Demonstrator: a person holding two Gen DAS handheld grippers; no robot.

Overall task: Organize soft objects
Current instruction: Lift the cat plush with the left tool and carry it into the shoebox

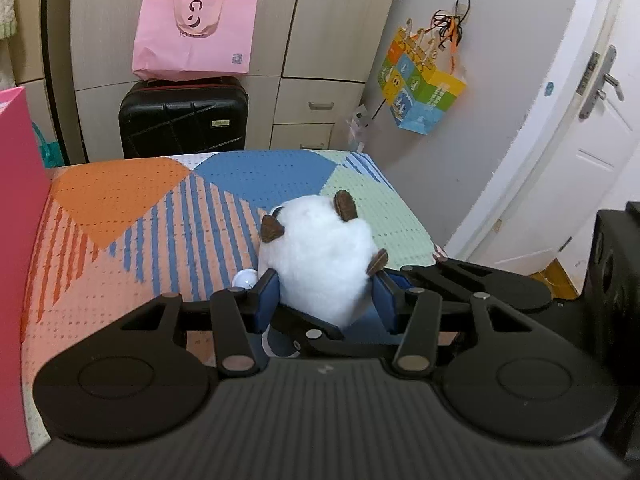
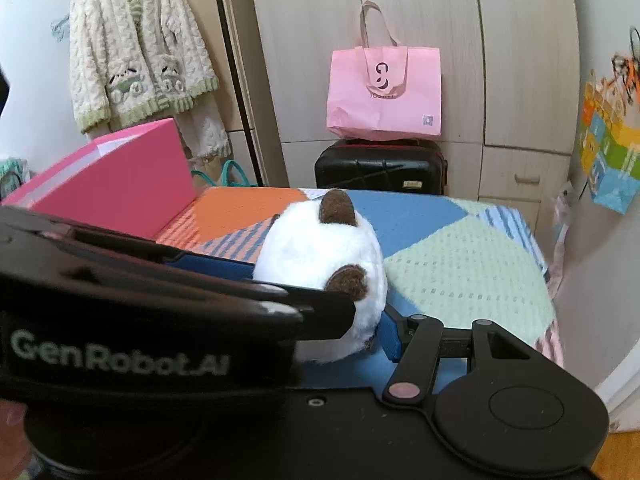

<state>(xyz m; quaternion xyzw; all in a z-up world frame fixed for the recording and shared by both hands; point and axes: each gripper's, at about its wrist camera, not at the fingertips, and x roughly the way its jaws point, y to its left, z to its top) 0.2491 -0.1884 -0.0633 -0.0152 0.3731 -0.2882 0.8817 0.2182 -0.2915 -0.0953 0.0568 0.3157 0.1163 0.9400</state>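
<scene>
Left gripper (image 1: 326, 300) clamped on the plush toy (image 1: 320, 256) over the bed's near right corner.

Toy sits between the blue pads (image 1: 267, 300), pinched low, head pointing away toward the pink box (image 2: 120, 188). White fur, brown ears. Right gripper (image 2: 384, 332) alongside, one pad touching the toy; its spread can't be judged.

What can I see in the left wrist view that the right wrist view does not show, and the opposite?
Only the left wrist view shows the white door with its handle. Only the right wrist view shows the knitted cardigan hanging at left. Both share the white plush toy held in the left gripper, the pink bag, the black suitcase and the patterned bed cover.
</scene>
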